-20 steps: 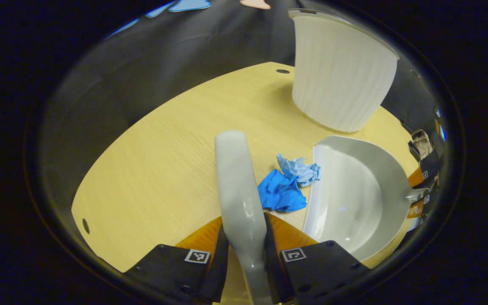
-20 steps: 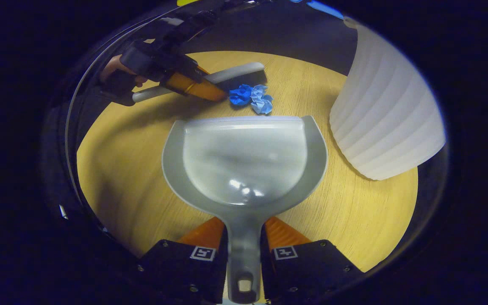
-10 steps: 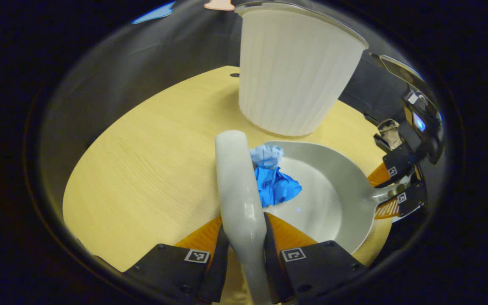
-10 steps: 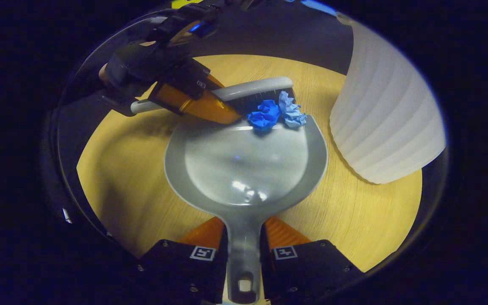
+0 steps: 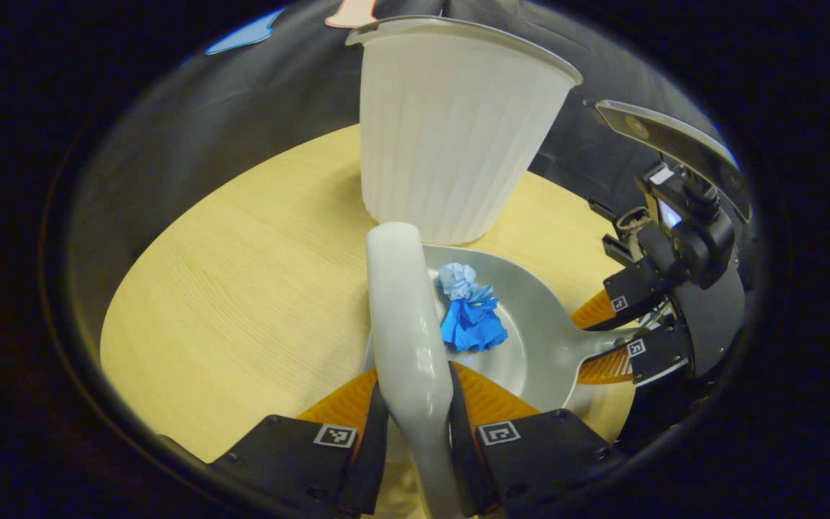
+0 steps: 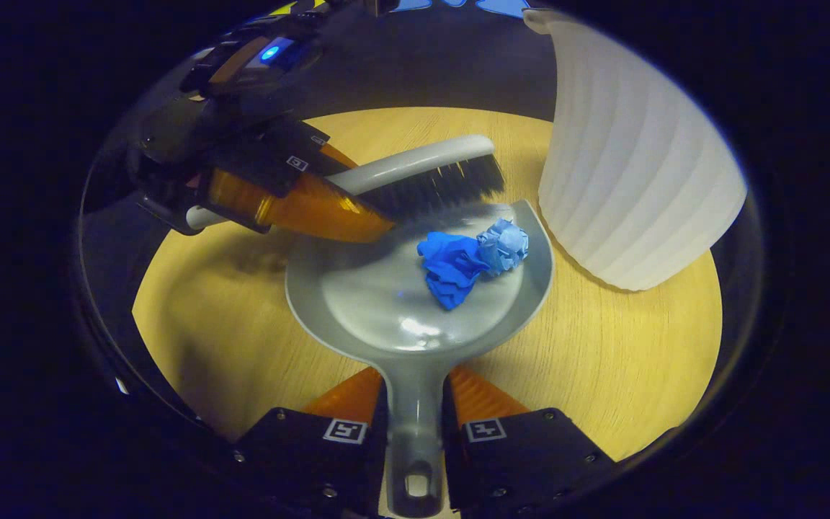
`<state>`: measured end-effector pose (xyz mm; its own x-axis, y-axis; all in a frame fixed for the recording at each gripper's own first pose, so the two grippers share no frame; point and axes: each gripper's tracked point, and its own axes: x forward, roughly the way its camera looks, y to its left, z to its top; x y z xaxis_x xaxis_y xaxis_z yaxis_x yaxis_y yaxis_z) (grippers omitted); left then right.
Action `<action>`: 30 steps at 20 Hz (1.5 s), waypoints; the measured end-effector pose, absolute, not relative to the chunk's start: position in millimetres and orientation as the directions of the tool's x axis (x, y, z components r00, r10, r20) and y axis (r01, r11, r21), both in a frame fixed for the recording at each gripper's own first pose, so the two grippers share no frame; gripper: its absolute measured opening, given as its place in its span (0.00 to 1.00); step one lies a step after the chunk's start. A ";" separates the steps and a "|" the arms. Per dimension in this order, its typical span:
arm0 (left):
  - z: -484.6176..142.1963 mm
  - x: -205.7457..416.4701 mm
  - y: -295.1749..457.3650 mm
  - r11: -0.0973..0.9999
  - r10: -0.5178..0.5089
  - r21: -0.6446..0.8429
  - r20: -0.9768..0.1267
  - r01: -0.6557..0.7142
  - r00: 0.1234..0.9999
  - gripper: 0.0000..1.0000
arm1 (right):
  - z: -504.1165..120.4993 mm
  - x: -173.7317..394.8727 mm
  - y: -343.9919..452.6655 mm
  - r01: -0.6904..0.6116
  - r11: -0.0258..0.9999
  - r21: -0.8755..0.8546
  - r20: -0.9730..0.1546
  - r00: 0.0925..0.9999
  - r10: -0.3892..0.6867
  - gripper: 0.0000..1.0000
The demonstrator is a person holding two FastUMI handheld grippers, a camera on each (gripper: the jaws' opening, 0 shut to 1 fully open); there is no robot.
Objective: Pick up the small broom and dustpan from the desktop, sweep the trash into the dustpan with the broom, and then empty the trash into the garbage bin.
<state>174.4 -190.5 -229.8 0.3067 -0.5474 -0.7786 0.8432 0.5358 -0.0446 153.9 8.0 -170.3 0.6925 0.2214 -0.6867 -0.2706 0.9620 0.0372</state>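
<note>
My left gripper (image 5: 415, 404) is shut on the grey broom (image 5: 402, 303), whose back runs up the middle of the left gripper view. In the right gripper view the broom (image 6: 415, 162) lies across the dustpan's far lip, its black bristles (image 6: 440, 189) over the pan. My right gripper (image 6: 415, 404) is shut on the handle of the grey dustpan (image 6: 386, 303), which lies flat on the wooden table (image 6: 602, 360). Two crumpled paper balls, dark blue (image 6: 447, 267) and light blue (image 6: 503, 245), rest inside the pan. From the left gripper view the balls (image 5: 471, 321) sit in the dustpan (image 5: 530, 317) just right of the broom.
A white ribbed garbage bin (image 6: 631, 173) stands on the table right of the dustpan, close to its rim; it rises behind the broom as the bin (image 5: 451, 137) in the left gripper view. The right gripper (image 5: 631, 331) and its handle show at that view's right edge.
The broom swept both paper balls from the table over the lip and into the dustpan. The left gripper moved toward the pan and the bin; the dustpan stayed put.
</note>
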 end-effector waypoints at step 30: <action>-166.5 142.2 37.0 0.972 -0.234 -0.127 -0.583 0.197 0.778 0.49 | -91.4 176.5 -4.5 -0.243 0.965 0.095 -0.365 0.894 0.261 0.31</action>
